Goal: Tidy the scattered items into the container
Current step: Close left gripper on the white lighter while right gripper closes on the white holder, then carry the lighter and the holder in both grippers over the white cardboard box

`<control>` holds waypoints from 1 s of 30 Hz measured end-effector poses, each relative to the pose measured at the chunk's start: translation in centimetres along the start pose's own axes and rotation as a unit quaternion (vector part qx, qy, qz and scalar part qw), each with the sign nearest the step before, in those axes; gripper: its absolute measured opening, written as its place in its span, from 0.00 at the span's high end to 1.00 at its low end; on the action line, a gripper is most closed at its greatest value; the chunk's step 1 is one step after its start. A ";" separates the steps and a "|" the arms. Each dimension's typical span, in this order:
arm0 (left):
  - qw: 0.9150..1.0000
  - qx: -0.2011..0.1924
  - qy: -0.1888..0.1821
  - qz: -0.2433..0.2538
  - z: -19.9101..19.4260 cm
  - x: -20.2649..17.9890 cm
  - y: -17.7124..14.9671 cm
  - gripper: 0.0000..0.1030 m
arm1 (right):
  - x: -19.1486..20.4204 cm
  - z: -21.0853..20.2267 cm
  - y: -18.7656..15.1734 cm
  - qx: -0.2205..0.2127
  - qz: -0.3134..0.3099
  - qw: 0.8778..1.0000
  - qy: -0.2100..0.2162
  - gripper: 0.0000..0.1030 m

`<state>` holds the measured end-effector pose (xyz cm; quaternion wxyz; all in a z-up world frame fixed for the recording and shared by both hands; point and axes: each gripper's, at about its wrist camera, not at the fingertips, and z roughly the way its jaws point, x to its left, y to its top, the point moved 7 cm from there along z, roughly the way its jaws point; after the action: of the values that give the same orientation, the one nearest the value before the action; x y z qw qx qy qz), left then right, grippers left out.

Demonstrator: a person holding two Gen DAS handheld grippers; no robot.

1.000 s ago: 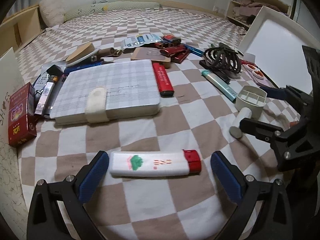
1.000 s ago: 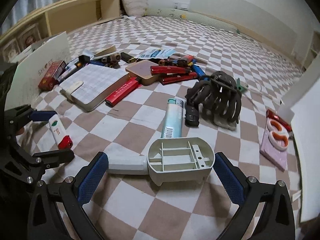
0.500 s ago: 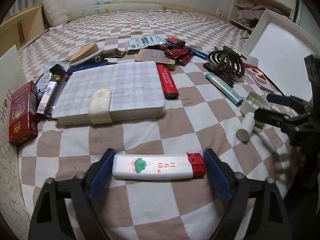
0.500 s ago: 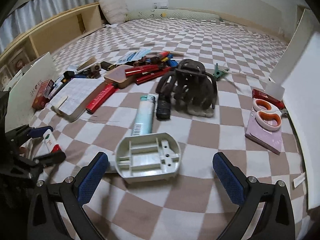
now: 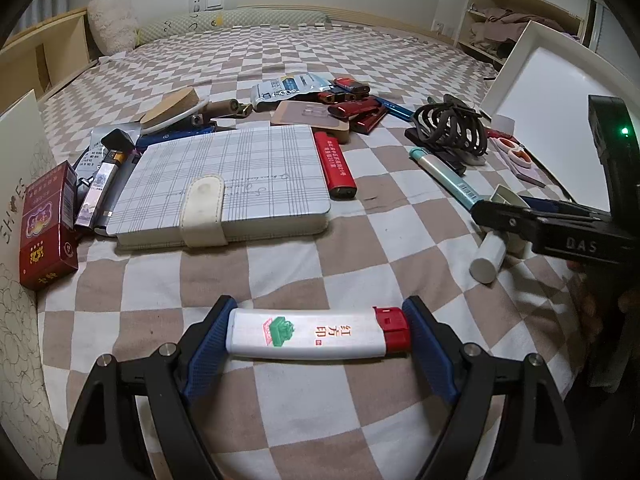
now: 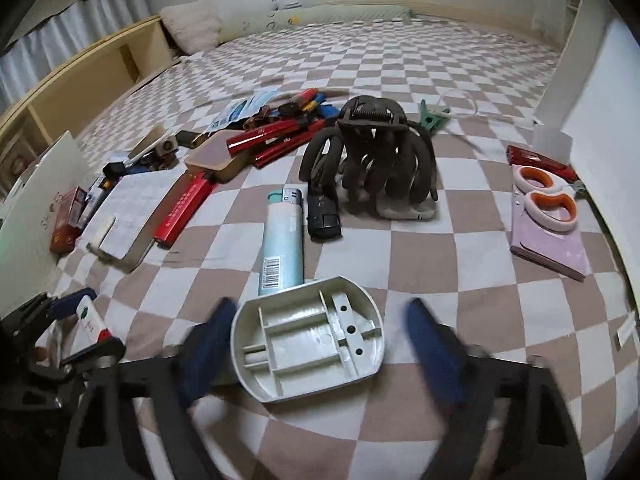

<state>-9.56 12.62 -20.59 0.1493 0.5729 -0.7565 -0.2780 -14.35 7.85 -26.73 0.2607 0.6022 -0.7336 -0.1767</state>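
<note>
The checked bedspread point(image 5: 280, 272) runs out ahead of both my tongs, with the clutter spread across it. The white container point(image 5: 548, 92) stands tilted up, far off to the right of my left tongs and well beyond my right ones. Straight ahead of my left tongs, a little way off, lies the checked notebook point(image 5: 228, 180), with a red carton point(image 5: 48, 220) off to its left. Ahead of my right tongs, past the other things, sits the dark hair claw point(image 6: 368, 156), and nearer, just beyond the tips, a pale blue lighter point(image 6: 282, 240).

My left tongs point(image 5: 320, 340) are clamped on the white lighter point(image 5: 316, 334), 1 pad on its base and 1 on its red cap, lengthwise. It seems to lie on the cloth, not yet lifted. My right tongs point(image 6: 316, 332) are blurred and stand apart, 1 pad each side of the grey plastic piece point(image 6: 308, 340); the left pad looks close to its edge, the right pad clearly off it.

To do this well, I would keep a steady squeeze on the lighter, since an end-to-end hold can let it slip or swing, and lift straight up before swinging right toward the container. With the right tongs I would centre the pads on the wide flanks of the plastic piece, low on its walls, then close slowly so it does not skid on the soft cloth.
</note>
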 end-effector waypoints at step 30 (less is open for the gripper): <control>0.999 -0.016 -0.028 -0.023 -4.9 0.7 -0.4 0.18 | 3.6 -5.8 -2.2 -0.015 0.048 0.998 0.031 0.36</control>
<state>-6.78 10.69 -16.97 0.1308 0.5795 -0.7424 -0.3095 -9.71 4.16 -22.73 0.3002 0.5677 -0.7505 -0.1560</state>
